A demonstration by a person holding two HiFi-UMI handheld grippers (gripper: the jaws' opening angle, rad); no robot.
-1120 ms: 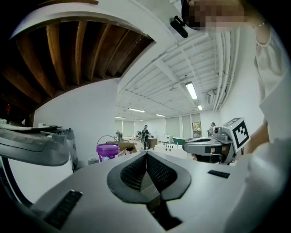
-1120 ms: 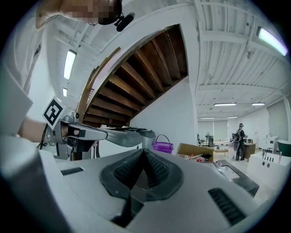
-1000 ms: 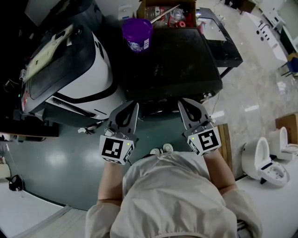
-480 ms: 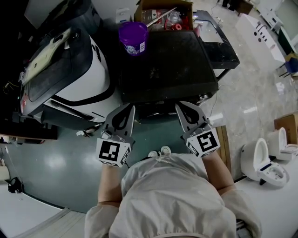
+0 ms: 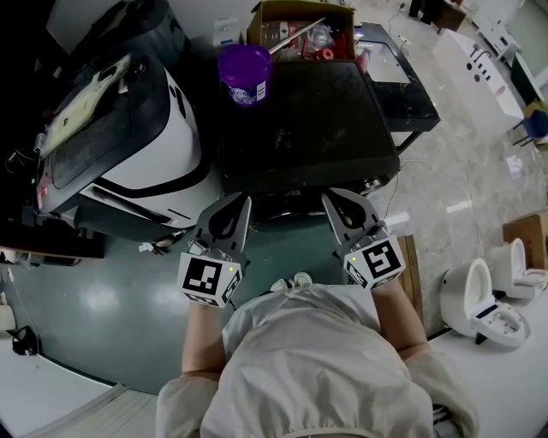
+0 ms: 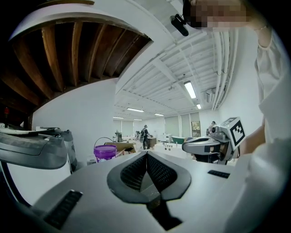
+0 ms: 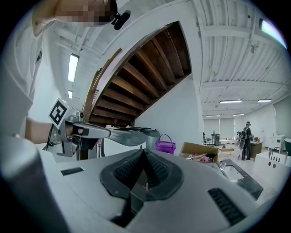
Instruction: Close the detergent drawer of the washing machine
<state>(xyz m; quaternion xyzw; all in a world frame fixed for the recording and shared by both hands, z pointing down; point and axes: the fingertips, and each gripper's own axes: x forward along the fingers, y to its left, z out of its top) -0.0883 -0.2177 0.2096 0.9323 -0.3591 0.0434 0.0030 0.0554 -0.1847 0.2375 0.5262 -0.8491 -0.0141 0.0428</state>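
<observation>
The washing machine [image 5: 308, 111] has a black top and stands straight ahead of me in the head view. Its front face is hidden below the top's near edge, so the detergent drawer does not show. My left gripper [image 5: 241, 199] and right gripper [image 5: 329, 198] are held side by side just in front of that edge, both shut on nothing. In the left gripper view the jaws [image 6: 146, 153] meet at their tips, and the right gripper [image 6: 213, 143] shows alongside. The right gripper view shows its jaws [image 7: 143, 150] pressed together, with the left gripper [image 7: 86, 132] beside them.
A purple bucket [image 5: 245, 72] stands on the machine's far left corner, a cardboard box [image 5: 300, 24] of odds and ends behind it. A white and black appliance [image 5: 128, 128] lies to the left. A toilet [image 5: 479, 299] and a wooden board [image 5: 413, 257] are on the right.
Both grippers keep their place side by side and stay shut. The head view has shifted a little, so the machine sits slightly higher in the frame.
</observation>
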